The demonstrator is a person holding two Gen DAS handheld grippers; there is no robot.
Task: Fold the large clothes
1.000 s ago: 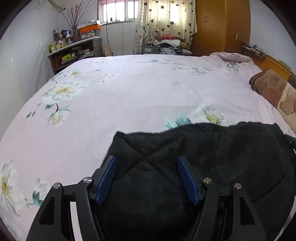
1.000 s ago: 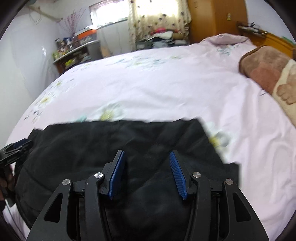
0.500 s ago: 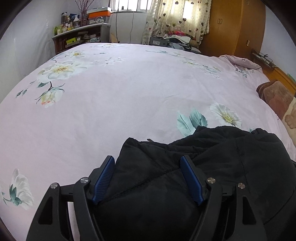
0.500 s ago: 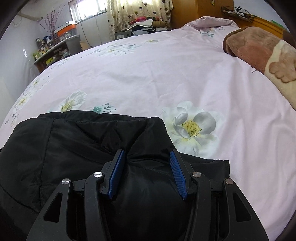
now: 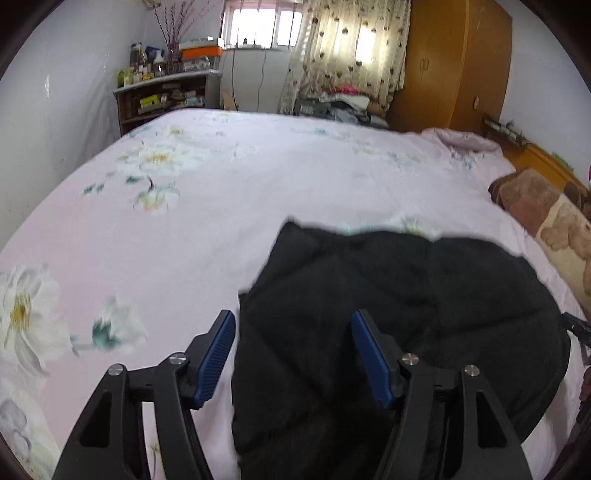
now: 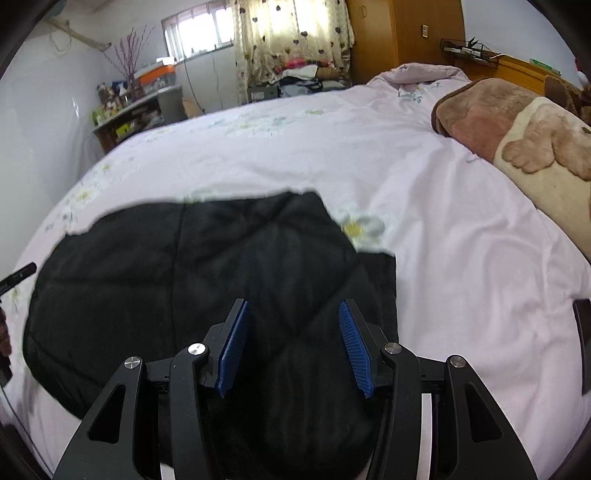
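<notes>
The black quilted garment (image 5: 388, 314) lies bunched on the pink floral bedspread (image 5: 258, 184), on the near side of the bed, well apart from the brown plush blanket (image 6: 517, 136) that sits at the bed's far right edge. The left gripper (image 5: 293, 354) hangs over the garment's left border with its jaws spread wide; the left pad sits over bare bedspread just beside the cloth, the right pad over the black fabric, and nothing is pinched between them. The right gripper (image 6: 295, 343) is over the garment's right part, jaws likewise parted, with padded cloth filling the gap between the pads; whether they press on it at all cannot be told, but they are not clamped. The likeliest trouble from here is a poor grip: the fabric is thick, puffy and stacked in layers, so a closing jaw may catch only the top layer, and a lift would then peel the fold open, or the slick bulk may squeeze out of the pads. The left jaws, straddling the edge, may also pinch the bedspread along with the garment and drag it. The garment's long axis seems to run side to side across both views, from one gripper toward the other, its far edge facing the window (image 5: 258, 26); which end is collar or hem cannot be told.
</notes>
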